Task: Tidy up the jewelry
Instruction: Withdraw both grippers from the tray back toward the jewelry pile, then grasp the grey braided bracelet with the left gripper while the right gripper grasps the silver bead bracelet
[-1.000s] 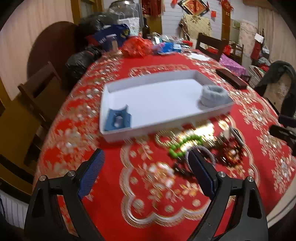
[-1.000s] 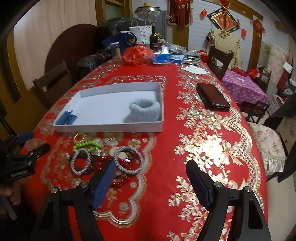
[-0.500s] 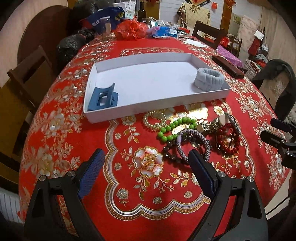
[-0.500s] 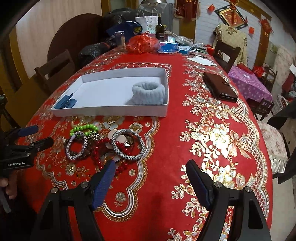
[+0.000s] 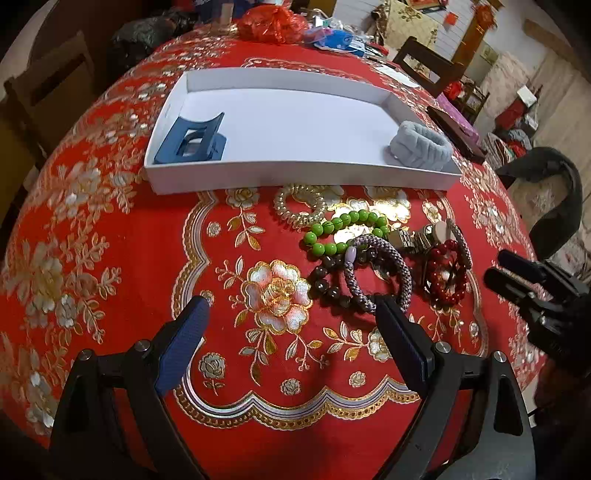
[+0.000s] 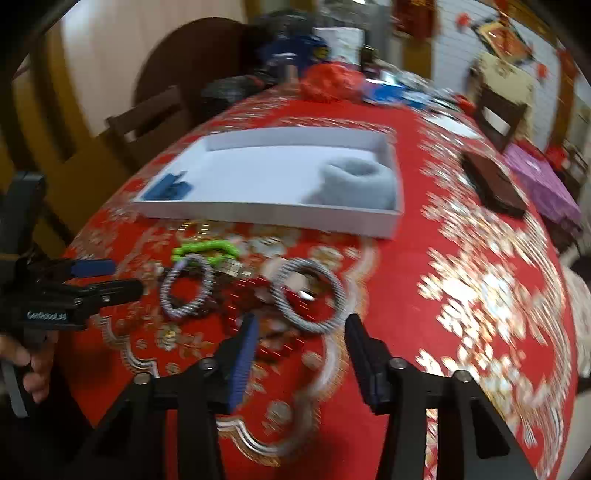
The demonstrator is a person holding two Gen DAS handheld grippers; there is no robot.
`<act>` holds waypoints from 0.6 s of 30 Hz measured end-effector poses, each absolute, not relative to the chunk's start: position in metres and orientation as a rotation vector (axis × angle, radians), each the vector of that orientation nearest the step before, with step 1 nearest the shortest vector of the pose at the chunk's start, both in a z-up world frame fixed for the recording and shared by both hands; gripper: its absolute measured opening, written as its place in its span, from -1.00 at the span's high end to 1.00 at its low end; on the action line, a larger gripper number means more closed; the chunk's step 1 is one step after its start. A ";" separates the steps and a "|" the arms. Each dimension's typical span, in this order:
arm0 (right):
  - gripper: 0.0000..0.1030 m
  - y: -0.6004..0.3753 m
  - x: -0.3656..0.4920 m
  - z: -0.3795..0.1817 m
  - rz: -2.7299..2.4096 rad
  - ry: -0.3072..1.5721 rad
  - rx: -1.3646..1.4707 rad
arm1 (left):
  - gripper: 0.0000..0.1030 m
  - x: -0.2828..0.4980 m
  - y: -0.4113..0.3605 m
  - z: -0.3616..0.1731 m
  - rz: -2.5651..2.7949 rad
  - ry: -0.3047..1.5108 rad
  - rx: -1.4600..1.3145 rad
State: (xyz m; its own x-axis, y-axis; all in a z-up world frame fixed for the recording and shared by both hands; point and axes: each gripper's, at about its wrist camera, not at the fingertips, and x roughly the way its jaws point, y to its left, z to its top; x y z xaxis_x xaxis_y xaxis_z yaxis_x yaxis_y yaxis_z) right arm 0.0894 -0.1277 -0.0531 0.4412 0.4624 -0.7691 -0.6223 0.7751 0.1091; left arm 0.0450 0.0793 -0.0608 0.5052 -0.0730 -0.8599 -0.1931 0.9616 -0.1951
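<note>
A white tray [image 5: 295,173] holds a blue hair clip [image 5: 192,142] at its left and a grey scrunchie [image 5: 419,146] at its right. In front of it lies a pile of jewelry: a gold spiral tie [image 5: 299,205], green beads [image 5: 340,230], a purple braided bracelet [image 5: 380,273], dark beads [image 5: 325,284] and red beads [image 5: 445,273]. My left gripper [image 5: 291,314] is open just short of the pile. My right gripper [image 6: 301,326] is open, its jaws partly narrowed, right before a grey braided bracelet [image 6: 308,291]. The right wrist view is blurred.
The round table wears a red and gold cloth [image 5: 110,229]. A brown wallet [image 6: 493,182] lies to the right. Bags and clutter [image 5: 269,22] fill the far side. Wooden chairs [image 5: 48,77] stand around the table.
Both grippers have moved in lower and closer to the jewelry pile. The right gripper's jaws have narrowed and it has swung left toward the grey braided bracelet.
</note>
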 end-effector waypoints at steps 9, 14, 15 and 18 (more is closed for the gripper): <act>0.59 -0.103 0.093 -0.067 0.706 0.864 -0.293 | -0.64 0.043 0.069 -0.055 -0.004 1.019 -0.252; 0.87 -0.108 0.097 -0.069 0.689 0.894 -0.271 | -0.25 0.046 0.062 -0.056 -0.064 1.013 -0.258; 0.87 -0.110 0.097 -0.067 0.683 0.896 -0.258 | -0.13 0.047 0.061 -0.056 -0.072 1.015 -0.263; 0.87 -0.120 0.095 -0.057 0.674 0.884 -0.200 | -0.04 0.049 0.060 -0.057 -0.120 1.009 -0.288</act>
